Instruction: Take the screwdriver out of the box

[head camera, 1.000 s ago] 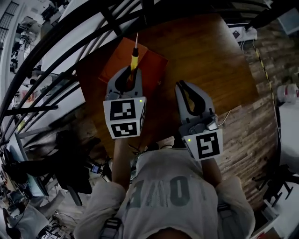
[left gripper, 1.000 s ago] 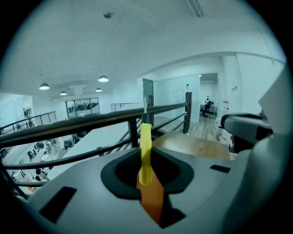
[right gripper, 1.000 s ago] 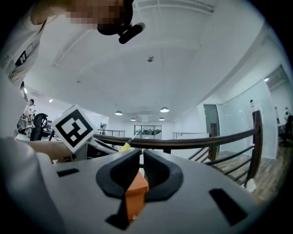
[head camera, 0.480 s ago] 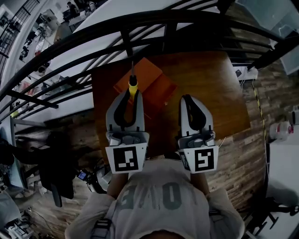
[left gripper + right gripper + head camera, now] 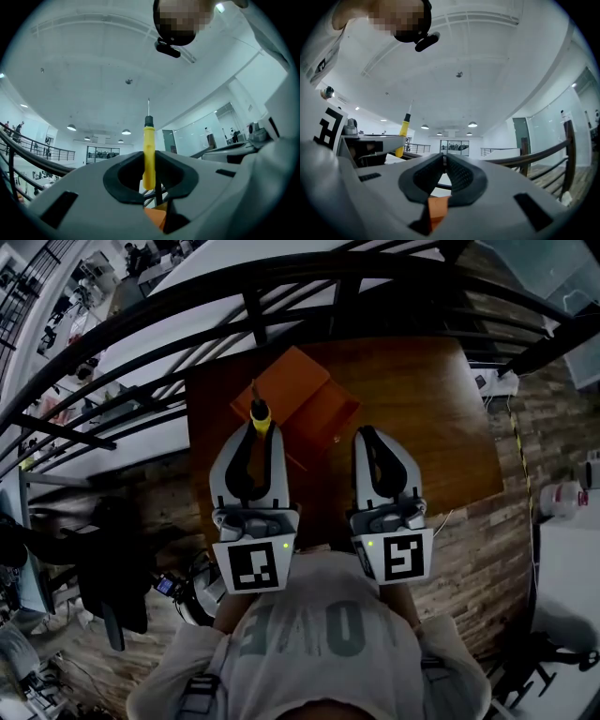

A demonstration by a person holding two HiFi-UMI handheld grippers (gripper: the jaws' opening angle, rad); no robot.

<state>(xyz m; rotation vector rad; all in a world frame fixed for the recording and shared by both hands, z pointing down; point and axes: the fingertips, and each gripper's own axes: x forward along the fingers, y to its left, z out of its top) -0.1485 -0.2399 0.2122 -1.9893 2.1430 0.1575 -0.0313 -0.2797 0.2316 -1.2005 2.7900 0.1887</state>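
The left gripper had its fingers pinching the lower part of the yellow handle of the screwdriver. The tool stood upright between them, its black collar and thin metal shaft pointing up. In the head view it hung over the near edge of the orange box, which lay toward the far left corner of the worktop, and it looked already lifted out. The right gripper hovered beside the left one, nearer the worktop's middle, its fingers pressed together on nothing.

The screwdriver seemed small, light and stiff, so weight would hardly matter. The smooth round plastic handle looked likely to roll or pivot in a two-sided pinch. The handle's thick middle seemed the best place to hold it. The slender shaft would give the pads little to bite on. Held this low, most of its length stood above the pads, so a quick swing might tip it.
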